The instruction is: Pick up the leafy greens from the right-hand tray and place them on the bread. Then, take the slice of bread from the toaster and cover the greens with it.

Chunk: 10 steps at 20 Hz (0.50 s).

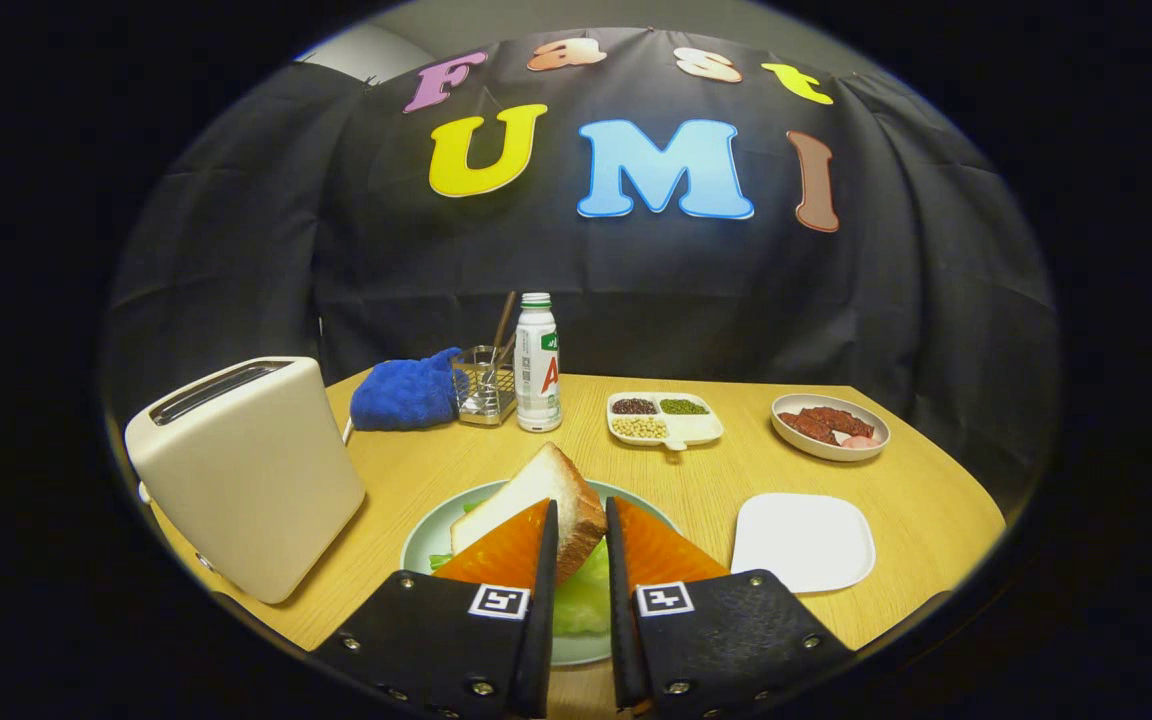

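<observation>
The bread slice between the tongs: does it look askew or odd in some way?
Yes. The bread slice is tilted, one corner up, held between the tongs over the green plate. It is not lying flat on the leafy greens below it. Nothing looks spilled.

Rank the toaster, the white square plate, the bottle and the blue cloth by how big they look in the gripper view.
1. Toaster, though it sits nearest the camera.
2. White square plate.
3. Blue cloth and bottle: too alike to rank.
</observation>
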Each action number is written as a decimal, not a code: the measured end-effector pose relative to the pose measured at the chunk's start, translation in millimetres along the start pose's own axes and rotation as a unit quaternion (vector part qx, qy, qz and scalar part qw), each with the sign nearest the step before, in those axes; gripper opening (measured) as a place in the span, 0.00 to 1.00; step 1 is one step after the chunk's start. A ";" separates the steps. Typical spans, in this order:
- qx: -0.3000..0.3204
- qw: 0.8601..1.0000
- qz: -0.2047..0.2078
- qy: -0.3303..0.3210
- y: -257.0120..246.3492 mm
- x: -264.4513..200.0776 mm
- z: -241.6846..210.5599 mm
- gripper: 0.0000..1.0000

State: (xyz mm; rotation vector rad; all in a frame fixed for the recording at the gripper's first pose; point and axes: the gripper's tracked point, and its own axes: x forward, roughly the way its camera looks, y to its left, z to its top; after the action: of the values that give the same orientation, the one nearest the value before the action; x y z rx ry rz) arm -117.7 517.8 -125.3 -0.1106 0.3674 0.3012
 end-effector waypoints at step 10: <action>0.009 1.000 -0.017 -0.004 -18.4 4.5 -4.4 0.35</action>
State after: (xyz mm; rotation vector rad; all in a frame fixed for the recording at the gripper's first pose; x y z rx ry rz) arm -109.5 500.9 -130.1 -0.0970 0.3592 0.2641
